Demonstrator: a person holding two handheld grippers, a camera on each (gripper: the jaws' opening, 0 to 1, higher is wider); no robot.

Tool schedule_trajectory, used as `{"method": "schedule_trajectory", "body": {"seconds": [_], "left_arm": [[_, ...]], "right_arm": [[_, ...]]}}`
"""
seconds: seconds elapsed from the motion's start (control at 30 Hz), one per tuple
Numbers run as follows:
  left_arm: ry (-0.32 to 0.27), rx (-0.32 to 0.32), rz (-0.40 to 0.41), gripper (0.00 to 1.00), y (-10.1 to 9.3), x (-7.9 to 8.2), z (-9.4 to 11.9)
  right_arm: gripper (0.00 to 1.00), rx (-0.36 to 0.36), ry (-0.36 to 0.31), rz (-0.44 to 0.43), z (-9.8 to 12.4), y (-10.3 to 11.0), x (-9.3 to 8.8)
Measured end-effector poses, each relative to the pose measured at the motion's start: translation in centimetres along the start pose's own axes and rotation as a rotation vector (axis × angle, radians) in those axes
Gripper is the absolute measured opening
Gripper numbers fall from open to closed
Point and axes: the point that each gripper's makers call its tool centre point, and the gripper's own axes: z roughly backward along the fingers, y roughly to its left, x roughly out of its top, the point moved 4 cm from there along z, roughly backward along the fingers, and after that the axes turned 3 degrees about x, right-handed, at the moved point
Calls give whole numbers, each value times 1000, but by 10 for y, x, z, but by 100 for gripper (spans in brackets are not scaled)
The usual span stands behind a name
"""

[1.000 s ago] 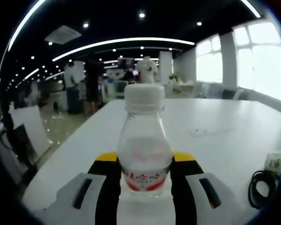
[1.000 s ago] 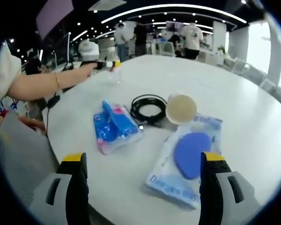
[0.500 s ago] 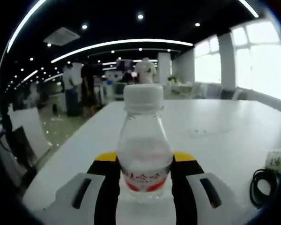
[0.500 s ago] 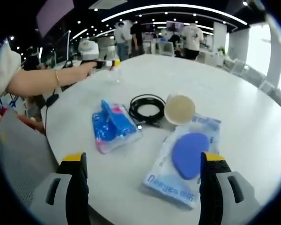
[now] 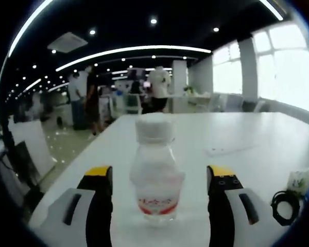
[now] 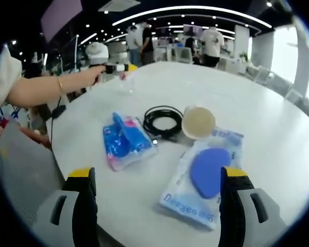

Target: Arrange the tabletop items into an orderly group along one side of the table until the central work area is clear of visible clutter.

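Observation:
A clear water bottle (image 5: 155,175) with a white cap and red label stands upright on the white table (image 5: 257,154). It sits between the jaws of my left gripper (image 5: 160,174), which is open and not touching it. In the right gripper view the same bottle (image 6: 126,82) is far off at the table's left edge, with the left gripper (image 6: 118,68) held by a person's arm (image 6: 46,90). My right gripper (image 6: 157,180) is open above the near table edge. Ahead of it lie a blue packet (image 6: 124,141), a coiled black cable (image 6: 162,121), a round cup (image 6: 198,122) and a blue-oval package (image 6: 206,175).
In the left gripper view the cable (image 5: 283,206) and the cup (image 5: 301,180) show at the lower right, and a flat white item (image 5: 224,150) lies mid-table. Chairs and several people stand beyond the table's far end. The table edge drops off to the left.
My left gripper's jaws have spread apart and let go of the bottle, which stays standing. The right gripper view has barely shifted.

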Motion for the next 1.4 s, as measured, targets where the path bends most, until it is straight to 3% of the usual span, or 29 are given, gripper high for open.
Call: {"method": "schedule_trajectory", "body": {"seconds": [0.17,0.5,0.87,1.17,1.4], "left_arm": [[-11,-15,-51,81,0,5,12],[-48,-48,-35,98,3,21,37],[-51,-72,-31,99,7,28,69],[-46,-134,7,99,-6,36,97],[-35,-193,-26,99,-18,38,117]], "right_arm": [[100,5,-17,0,1,1,3],[100,16,-50,6,2,3,11],[100,31,-83,15,4,9,17],[99,35,-89,26,5,12,18],[99,40,-91,35,5,13,19]]}}
